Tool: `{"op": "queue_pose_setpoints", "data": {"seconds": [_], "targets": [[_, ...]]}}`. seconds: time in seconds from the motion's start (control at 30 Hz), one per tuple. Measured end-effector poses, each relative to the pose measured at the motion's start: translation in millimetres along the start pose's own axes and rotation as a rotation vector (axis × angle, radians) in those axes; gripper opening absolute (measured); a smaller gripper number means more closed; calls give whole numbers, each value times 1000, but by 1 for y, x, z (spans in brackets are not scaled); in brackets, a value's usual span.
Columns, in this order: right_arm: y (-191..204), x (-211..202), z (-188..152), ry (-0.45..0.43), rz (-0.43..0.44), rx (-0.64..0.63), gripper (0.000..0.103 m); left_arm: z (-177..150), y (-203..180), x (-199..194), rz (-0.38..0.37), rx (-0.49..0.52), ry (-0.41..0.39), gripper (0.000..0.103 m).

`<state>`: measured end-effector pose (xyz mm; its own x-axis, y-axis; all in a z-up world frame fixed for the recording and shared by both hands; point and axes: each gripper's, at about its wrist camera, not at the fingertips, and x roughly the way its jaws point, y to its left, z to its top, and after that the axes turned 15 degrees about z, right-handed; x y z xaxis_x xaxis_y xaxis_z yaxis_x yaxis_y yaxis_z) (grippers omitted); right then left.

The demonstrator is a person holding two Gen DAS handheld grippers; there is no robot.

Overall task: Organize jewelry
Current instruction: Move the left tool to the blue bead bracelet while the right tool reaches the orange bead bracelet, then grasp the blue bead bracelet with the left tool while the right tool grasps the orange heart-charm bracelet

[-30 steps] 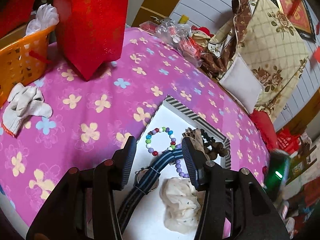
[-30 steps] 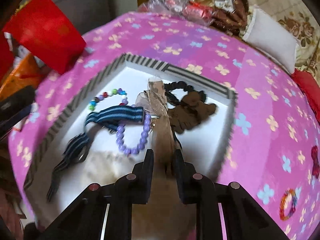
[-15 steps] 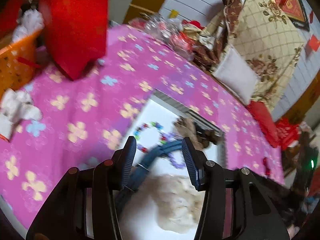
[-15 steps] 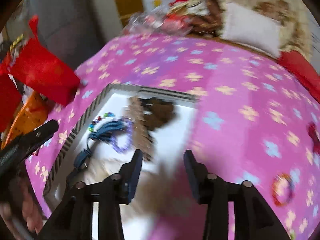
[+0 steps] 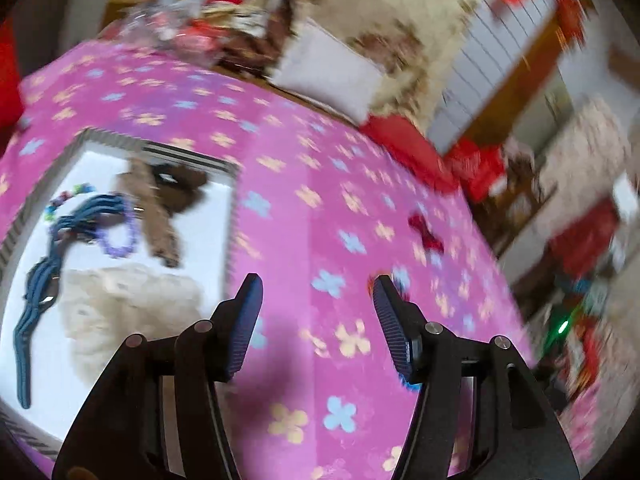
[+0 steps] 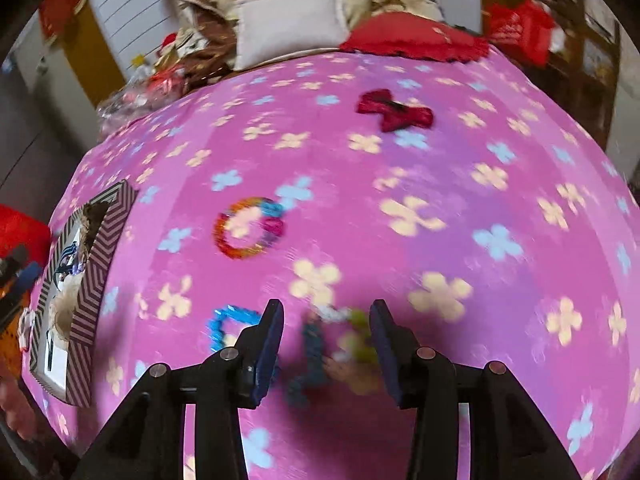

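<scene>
A striped-rim box with a white floor [image 5: 216, 216] lies at the left and holds a blue strap [image 5: 44, 268], a purple bead bracelet [image 5: 118, 240], a brown ribbon piece [image 5: 160, 224] and a cream cloth [image 5: 128, 304]. My left gripper [image 5: 316, 292] is open and empty over the pink cloth, right of the box. My right gripper [image 6: 326, 320] is open above a blurred green and teal bead item [image 6: 340, 344]. A blue bracelet [image 6: 224, 328], a multicoloured bracelet [image 6: 250, 228] and a red bow [image 6: 394, 112] lie loose on the cloth. The box [image 6: 92, 264] shows at the far left.
The round table wears a pink flowered cloth [image 6: 440, 184]. Cushions and a white pillow [image 6: 292, 16] crowd its far edge, with a plastic bag of red items [image 5: 180, 36] beside them. Red bags [image 5: 480, 164] stand off the table's right side.
Both grippers have swung right, away from the box. My right gripper let go of the brown ribbon, opened, and now hovers over loose bracelets. Both views are motion-blurred.
</scene>
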<state>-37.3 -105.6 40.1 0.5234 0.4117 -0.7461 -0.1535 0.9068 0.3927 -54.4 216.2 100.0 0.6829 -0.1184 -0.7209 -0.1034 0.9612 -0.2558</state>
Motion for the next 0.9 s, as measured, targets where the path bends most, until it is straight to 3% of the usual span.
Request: {"op": "queue_pose_setpoints", "data": {"seconds": [0.1, 0.2, 0.43, 0.63, 0.7, 0.8, 0.9], "targets": [[5, -1, -5, -1, -5, -44, 43, -12, -26, 13, 52, 103, 12, 57], [16, 5, -5, 0, -8, -108, 43, -20, -31, 25, 66, 127, 35, 57], [33, 45, 22, 52, 25, -142, 41, -23, -16, 36, 103, 96, 55, 57], [43, 85, 53, 70, 23, -113, 39, -20, -5, 42, 88, 57, 94, 57], [48, 96, 57, 87, 0, -136, 31, -21, -6, 44, 90, 63, 97, 57], [50, 103, 59, 95, -48, -164, 11, -21, -10, 46, 89, 73, 105, 57], [38, 96, 58, 86, -54, -145, 8, -25, -17, 49, 84, 97, 110, 57]]}}
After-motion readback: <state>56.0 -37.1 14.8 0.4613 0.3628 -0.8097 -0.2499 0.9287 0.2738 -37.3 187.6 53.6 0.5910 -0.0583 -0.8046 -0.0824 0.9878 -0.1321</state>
